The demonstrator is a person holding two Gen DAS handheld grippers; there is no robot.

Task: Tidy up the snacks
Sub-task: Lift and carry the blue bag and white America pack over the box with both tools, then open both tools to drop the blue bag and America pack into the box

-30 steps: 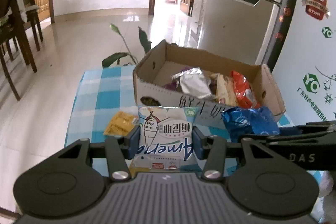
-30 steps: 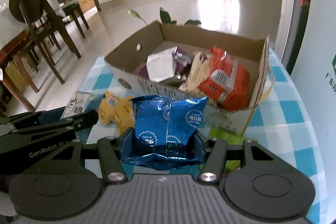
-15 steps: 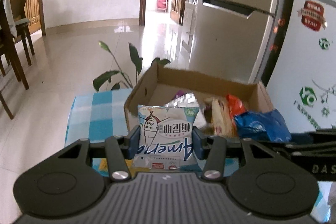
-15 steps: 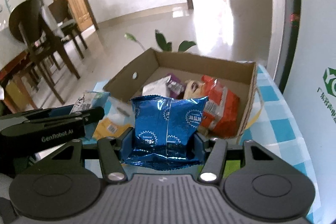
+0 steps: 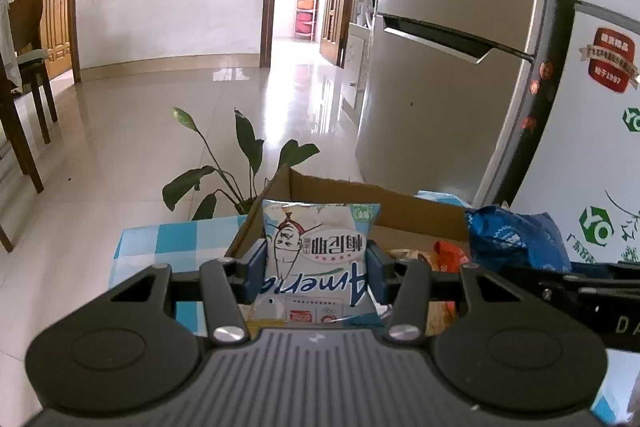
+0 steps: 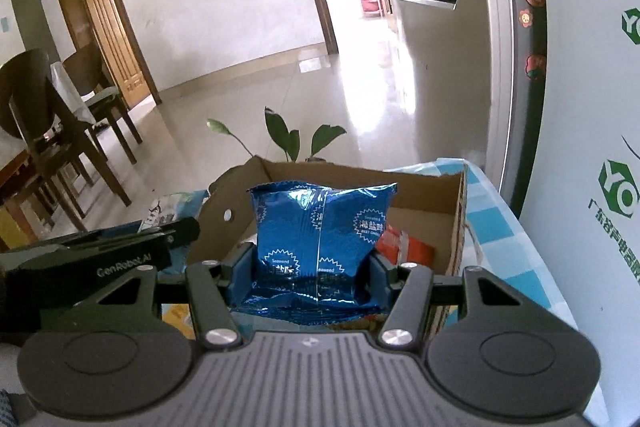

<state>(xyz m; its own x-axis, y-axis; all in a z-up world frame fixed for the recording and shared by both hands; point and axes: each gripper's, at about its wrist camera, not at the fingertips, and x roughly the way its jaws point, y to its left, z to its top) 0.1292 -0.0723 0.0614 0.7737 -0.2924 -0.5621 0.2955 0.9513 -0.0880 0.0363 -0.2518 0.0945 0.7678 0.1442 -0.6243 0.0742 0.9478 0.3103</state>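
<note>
My left gripper [image 5: 316,275] is shut on a white snack packet [image 5: 318,243] with a cartoon face, held up at the near left corner of the open cardboard box [image 5: 420,215]. My right gripper [image 6: 314,271] is shut on a shiny blue seaweed packet [image 6: 320,227], held over the near side of the same box [image 6: 424,195]. The blue packet also shows at the right in the left wrist view [image 5: 516,239]. An orange packet [image 6: 408,247] lies inside the box; most of its contents are hidden.
The box stands on a blue-checked tablecloth [image 5: 180,239]. A silver fridge [image 5: 460,67] and a white cabinet [image 6: 592,107] stand close on the right. A potted plant [image 5: 236,167] is behind the table. Wooden chairs [image 6: 60,131] stand at the left.
Both grippers have risen and moved forward toward the box with their packets still held. The box now sits lower and nearer in both views.
</note>
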